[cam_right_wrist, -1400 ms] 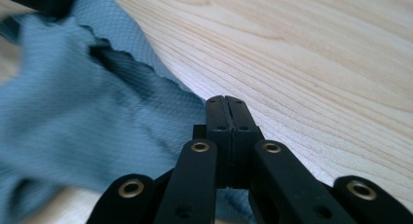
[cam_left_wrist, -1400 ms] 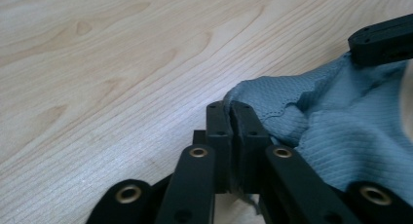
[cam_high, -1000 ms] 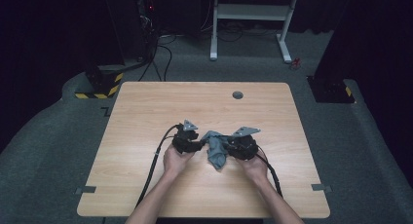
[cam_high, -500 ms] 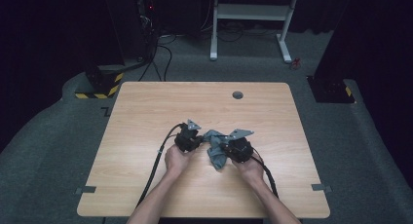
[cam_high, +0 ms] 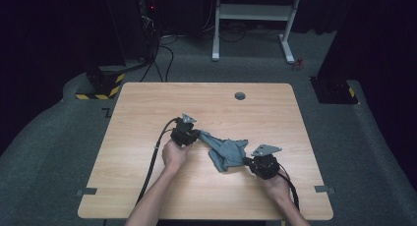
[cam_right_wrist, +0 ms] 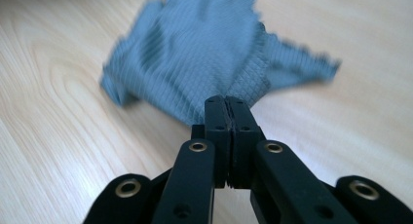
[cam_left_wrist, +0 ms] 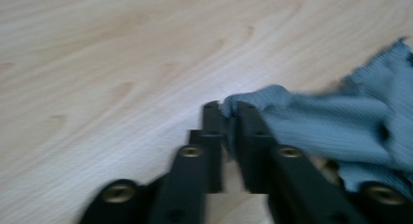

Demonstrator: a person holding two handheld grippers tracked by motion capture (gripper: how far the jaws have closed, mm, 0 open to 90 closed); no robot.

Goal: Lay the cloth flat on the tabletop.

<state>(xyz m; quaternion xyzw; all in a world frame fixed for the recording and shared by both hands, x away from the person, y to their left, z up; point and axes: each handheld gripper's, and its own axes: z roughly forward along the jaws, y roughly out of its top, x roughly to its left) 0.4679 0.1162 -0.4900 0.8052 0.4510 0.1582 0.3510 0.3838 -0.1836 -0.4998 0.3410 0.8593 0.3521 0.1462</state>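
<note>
Cloth [cam_high: 227, 152], grey-blue and soft, lies on the wooden table [cam_high: 147, 113], a bit nearer the person's side than the middle. It is stretched out between the two tools, with a crumpled bunch in the middle.

The left gripper [cam_high: 193, 135] is at the cloth's far left end. In the left gripper view a fold of the cloth [cam_left_wrist: 336, 131] sits between its black jaws, and the jaws pinch it. These jaws have just been opening a little, and there is a small gap between them. The picture is blurry there, so the pinch may be a loose one.

The right gripper [cam_high: 251, 163] is at the cloth's near right corner. In the right gripper view its jaws are pressed together with almost no gap, and the edge of the cloth [cam_right_wrist: 204, 53] is caught at their tips.

A hand [cam_high: 174, 155] holds the left tool. Another hand [cam_high: 278, 184] holds the right one.
</note>
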